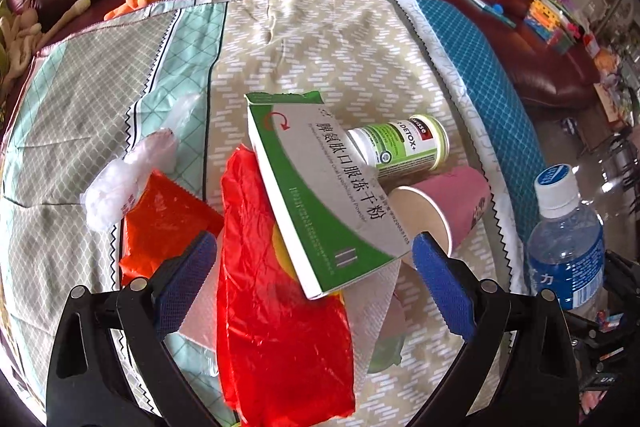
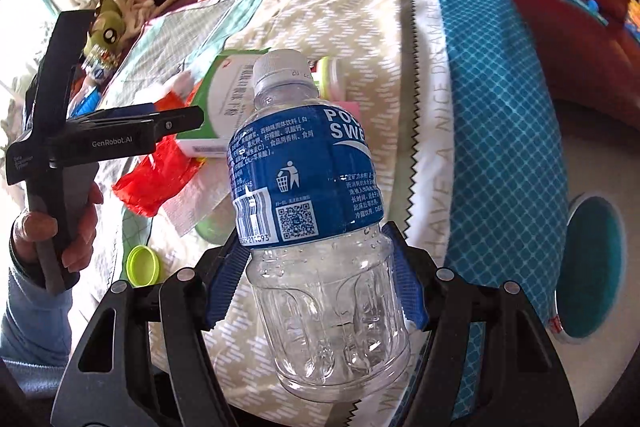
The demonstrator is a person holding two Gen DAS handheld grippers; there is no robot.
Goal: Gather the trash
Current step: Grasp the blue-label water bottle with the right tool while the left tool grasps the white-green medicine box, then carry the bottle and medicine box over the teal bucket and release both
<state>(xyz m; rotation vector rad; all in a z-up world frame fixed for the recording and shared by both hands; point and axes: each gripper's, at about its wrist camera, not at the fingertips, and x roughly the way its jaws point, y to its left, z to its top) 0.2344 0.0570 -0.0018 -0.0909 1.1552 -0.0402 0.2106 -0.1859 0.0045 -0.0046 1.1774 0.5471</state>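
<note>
Gripping an empty clear plastic bottle (image 2: 312, 195) with a blue label and white cap, the right tool (image 2: 316, 291) holds it above the patterned cloth's (image 1: 320, 39) teal edge. Left tool (image 1: 316, 259) hangs wide open over the heaped trash: green-white medicine box (image 1: 320, 195), red bag (image 1: 276, 327), pink paper cup (image 1: 444, 207).

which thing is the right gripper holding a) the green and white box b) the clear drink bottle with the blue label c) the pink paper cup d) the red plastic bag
b: in the right wrist view the right gripper has its jaws pressed on the clear lower body of the drink bottle, while the paper cup, box and red bag lie on the patterned cloth.
</note>
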